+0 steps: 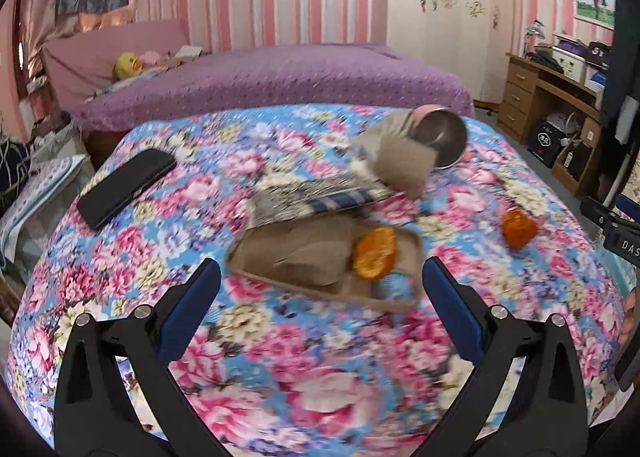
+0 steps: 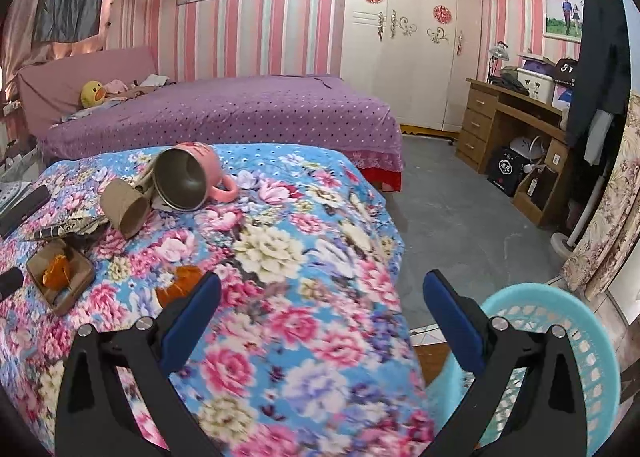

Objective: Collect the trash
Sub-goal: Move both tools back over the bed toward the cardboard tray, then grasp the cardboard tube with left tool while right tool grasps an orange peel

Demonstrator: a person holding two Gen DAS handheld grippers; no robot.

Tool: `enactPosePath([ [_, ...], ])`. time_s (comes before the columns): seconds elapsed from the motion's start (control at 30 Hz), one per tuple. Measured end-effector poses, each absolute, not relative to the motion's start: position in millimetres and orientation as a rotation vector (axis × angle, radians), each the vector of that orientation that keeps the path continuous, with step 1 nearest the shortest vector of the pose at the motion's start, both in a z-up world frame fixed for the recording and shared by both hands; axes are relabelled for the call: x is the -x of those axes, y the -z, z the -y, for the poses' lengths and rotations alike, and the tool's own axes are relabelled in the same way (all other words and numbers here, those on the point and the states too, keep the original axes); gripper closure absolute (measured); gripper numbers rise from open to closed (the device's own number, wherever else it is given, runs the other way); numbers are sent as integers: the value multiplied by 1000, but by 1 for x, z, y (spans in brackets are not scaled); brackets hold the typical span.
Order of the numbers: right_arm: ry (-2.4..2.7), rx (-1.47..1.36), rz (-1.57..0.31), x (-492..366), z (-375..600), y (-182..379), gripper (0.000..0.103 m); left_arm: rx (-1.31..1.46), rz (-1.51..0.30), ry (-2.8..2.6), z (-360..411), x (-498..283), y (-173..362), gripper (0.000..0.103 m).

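Floral bedspread blurred, orange peel half hidden by right gripper

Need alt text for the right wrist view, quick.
Open right hand-held gripper hovers empty over a floral bedspread, a turquoise basket at lower right. Farther left lie a tipped pink mug, cardboard tube and orange peel.

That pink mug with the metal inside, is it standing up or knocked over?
Knocked over. The pink metal-lined mug lies on its side on the flowered cloth, mouth facing the camera, handle resting on the cloth. Nothing visible inside.
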State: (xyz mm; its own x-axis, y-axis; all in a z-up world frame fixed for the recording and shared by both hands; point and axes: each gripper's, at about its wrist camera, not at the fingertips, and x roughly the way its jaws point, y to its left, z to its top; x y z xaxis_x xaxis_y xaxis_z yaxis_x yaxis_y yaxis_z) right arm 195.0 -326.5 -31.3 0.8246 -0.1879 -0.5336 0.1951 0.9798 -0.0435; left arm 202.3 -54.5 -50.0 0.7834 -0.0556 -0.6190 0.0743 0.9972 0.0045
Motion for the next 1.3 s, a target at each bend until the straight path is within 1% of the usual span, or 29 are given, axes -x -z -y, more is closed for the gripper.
enactPosePath([
  [0.27,176,-37,-617,-215,314,41,4,1,-778,74,32,-221,71,6],
  [0.37,172,-38,-630,-217,315,42,4,-10,-784,73,34,-224,74,6],
  [0.43,170,-46,-636,-218,316,43,4,-13,-779,80,36,-226,73,9],
  [0.6,159,-70,-650,-222,320,45,4,-17,-791,118,42,-239,73,29],
  [0.63,153,-73,-651,-222,320,45,4,-10,-795,121,42,-241,73,31],
  [0.7,149,-71,-652,-223,320,45,4,9,-805,132,39,-245,74,41],
  [0.77,145,-62,-657,-223,319,46,4,10,-806,140,38,-248,75,43],
  [0.93,146,-42,-659,-223,315,47,4,3,-819,148,41,-253,78,44],
  [0.97,145,-37,-659,-223,313,47,4,6,-821,166,42,-254,78,53],
  [1.0,143,-32,-659,-223,312,47,4,6,-826,178,43,-254,79,60],
  [1.3,98,10,-666,-224,294,48,4,18,-774,218,38,-237,63,62],
])
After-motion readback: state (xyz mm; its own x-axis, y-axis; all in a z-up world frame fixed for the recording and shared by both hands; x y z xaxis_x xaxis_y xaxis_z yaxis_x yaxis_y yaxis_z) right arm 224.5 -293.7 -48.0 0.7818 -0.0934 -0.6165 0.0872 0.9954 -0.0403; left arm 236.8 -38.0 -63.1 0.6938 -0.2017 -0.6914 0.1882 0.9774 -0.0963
